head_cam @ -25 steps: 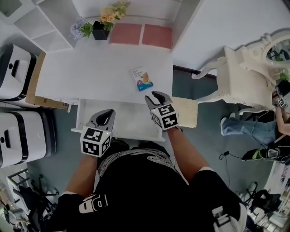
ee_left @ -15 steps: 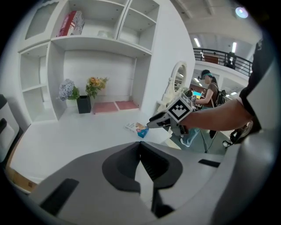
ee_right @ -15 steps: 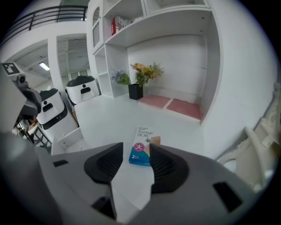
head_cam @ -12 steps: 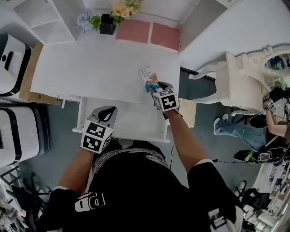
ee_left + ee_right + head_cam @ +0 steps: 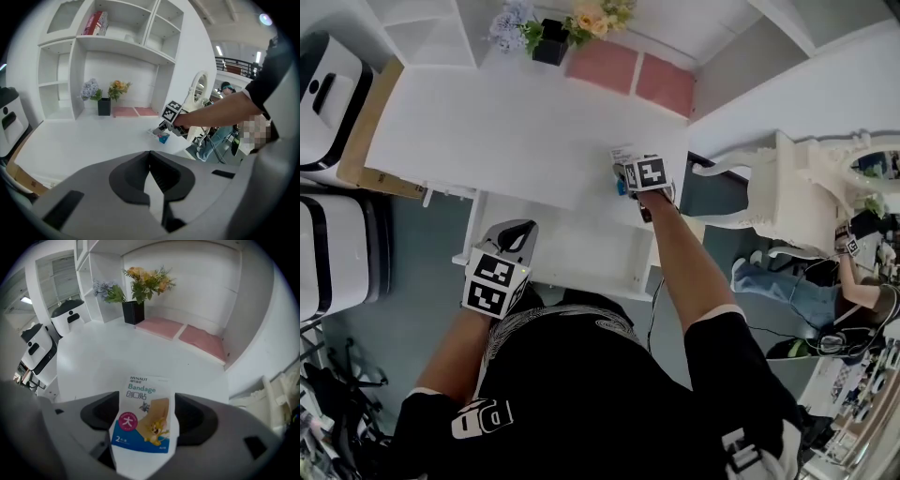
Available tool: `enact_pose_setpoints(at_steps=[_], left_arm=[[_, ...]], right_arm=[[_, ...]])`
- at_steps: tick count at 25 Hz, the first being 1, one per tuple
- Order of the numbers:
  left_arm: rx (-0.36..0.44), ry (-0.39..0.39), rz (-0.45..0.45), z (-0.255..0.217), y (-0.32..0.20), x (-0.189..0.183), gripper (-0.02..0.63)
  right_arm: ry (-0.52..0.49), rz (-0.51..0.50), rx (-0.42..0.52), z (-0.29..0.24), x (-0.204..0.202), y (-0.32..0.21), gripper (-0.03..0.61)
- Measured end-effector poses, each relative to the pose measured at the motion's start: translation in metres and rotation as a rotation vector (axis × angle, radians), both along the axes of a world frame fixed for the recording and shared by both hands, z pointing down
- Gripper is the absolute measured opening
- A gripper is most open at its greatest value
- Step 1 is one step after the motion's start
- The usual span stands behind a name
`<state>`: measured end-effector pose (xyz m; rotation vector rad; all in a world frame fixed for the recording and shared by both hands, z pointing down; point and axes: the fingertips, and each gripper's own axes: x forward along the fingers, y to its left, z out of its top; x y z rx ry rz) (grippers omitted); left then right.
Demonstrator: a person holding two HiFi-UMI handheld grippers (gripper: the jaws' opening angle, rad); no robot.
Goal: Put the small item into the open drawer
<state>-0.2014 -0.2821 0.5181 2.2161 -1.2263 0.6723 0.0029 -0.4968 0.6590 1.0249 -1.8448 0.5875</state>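
Bandage packet [image 5: 143, 420] is laid flat on the worktop [image 5: 506, 131] near its front edge. Being thin, it could be pushed along or missed if closed on too high. The right tool [image 5: 148, 427] has just been opening and is spread wide around it, not yet pinching. The left tool [image 5: 514, 236] is pressed together, empty, by the open drawer [image 5: 572, 248].

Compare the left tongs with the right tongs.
The left tongs are shut and empty; the right tongs have just been opening and stand wide with the bandage packet between them. The left tongs hang over the open drawer; the right tongs are at the edge of the desktop. Both carry a marker cube.
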Motion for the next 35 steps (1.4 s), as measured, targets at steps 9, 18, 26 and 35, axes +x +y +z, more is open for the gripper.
enact_pose_setpoints(at_steps=[9, 18, 26, 35], left_arm=[[-0.014, 0.019, -0.103, 0.004, 0.015, -0.032, 0.014], [-0.017, 0.035, -0.153, 0.007, 0.025, -0.046, 0.014], [-0.009, 0.046, -0.158, 0.003, 0.033, -0.05, 0.014], [0.006, 0.047, -0.156, -0.003, 0.031, -0.055, 0.014]], right_arm=[[0.028, 0.024, -0.106, 0.025, -0.011, -0.015, 0.394], [0.067, 0.027, -0.123, 0.031, -0.013, -0.017, 0.397], [0.06, 0.034, -0.102, 0.031, -0.013, -0.016, 0.403], [0.074, 0.004, -0.091, 0.025, -0.011, -0.011, 0.403]])
